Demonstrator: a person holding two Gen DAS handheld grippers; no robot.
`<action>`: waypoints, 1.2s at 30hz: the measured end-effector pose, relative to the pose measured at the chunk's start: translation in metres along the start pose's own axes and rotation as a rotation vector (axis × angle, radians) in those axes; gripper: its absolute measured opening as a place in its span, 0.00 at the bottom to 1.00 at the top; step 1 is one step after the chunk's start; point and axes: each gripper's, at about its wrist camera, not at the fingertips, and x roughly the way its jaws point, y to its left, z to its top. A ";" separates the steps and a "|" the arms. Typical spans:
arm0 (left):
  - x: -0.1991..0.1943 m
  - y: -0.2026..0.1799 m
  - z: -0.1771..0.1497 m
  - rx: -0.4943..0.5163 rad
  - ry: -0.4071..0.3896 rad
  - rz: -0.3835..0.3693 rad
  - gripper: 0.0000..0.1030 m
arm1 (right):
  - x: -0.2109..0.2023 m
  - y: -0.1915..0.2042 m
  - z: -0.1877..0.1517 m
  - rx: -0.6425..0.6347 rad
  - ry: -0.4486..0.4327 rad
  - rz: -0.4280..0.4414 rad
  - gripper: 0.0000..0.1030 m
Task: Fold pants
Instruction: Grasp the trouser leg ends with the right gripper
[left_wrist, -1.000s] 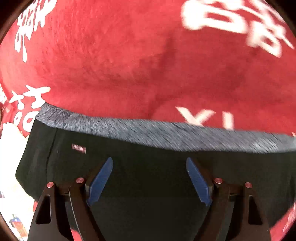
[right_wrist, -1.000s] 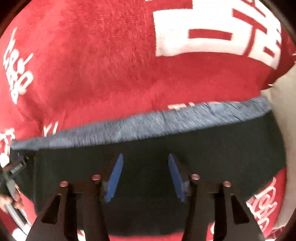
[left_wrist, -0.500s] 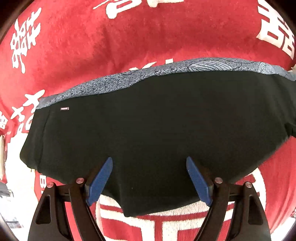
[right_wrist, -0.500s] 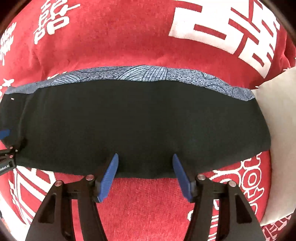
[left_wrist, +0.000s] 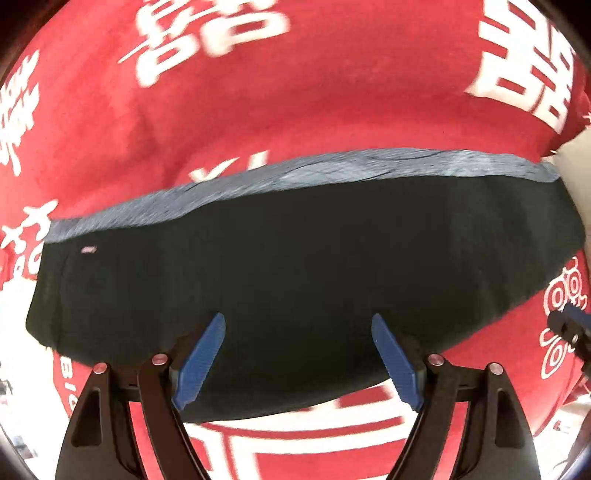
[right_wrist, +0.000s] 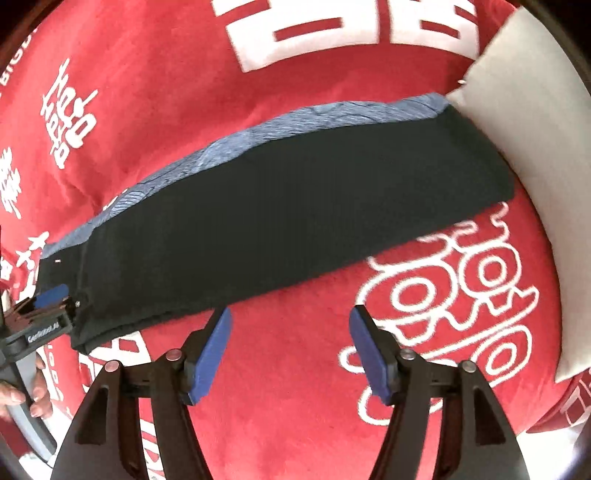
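The black pants (left_wrist: 295, 258), with a blue-grey patterned strip (left_wrist: 332, 170) along their far edge, lie folded into a long band on a red blanket (left_wrist: 258, 110). My left gripper (left_wrist: 297, 321) hovers open above their near edge, with nothing between its blue pads. In the right wrist view the pants (right_wrist: 295, 214) run from lower left to upper right. My right gripper (right_wrist: 290, 314) hangs over the red blanket just off their near edge. Its jaws are opening and hold nothing. One blue pad (right_wrist: 51, 295) of the left gripper shows at the pants' left end.
The red blanket (right_wrist: 295, 369) with white characters covers the whole surface. A white cushion (right_wrist: 535, 147) lies against the pants' right end. A person's hand (right_wrist: 22, 398) shows at the lower left edge. Part of the right gripper's body (left_wrist: 570, 328) pokes in at the right.
Both grippers have pulled back and up from the pants, so the whole folded band now shows. The right jaws stand wider. The right gripper has left the cloth and is over the blanket.
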 end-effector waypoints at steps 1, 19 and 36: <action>0.000 -0.008 0.003 0.004 0.001 -0.005 0.81 | -0.001 -0.005 0.000 0.009 0.000 -0.003 0.68; 0.011 -0.090 0.035 0.091 0.021 -0.012 0.81 | -0.015 -0.091 -0.006 0.244 0.000 0.146 0.68; 0.041 -0.130 0.045 0.059 0.010 -0.027 0.83 | 0.001 -0.179 -0.025 0.687 -0.200 0.522 0.68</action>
